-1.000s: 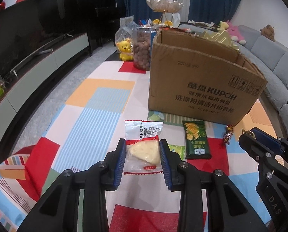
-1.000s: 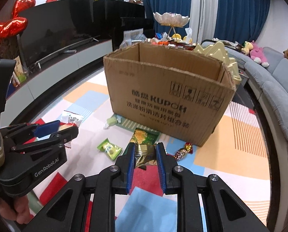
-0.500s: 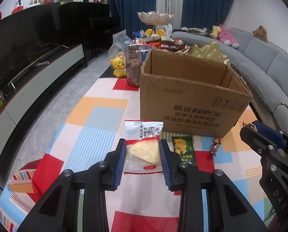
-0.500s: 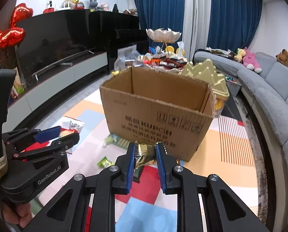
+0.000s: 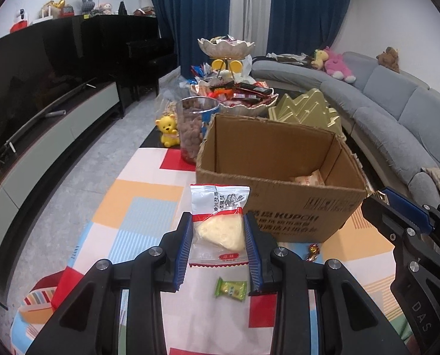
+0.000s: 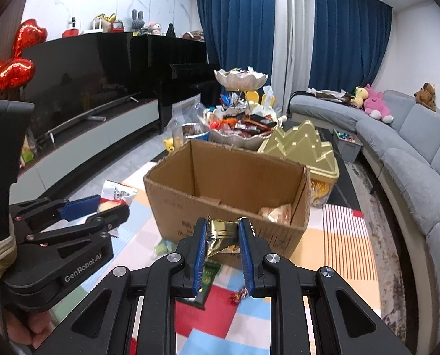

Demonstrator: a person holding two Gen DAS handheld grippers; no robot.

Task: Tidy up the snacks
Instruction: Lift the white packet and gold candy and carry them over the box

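White-and-red packet (image 5: 218, 222) with pale yellow wedge in left claw (image 5: 218, 248); crinkled gold wrapper (image 6: 221, 236) pinched in right claw (image 6: 222, 254).

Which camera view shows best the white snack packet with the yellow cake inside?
The left wrist view: the white snack packet sits centred between the left gripper fingers, with its print and the yellow cake inside it visible. In the right wrist view, only its top corner shows at the left, mostly hidden behind that gripper.
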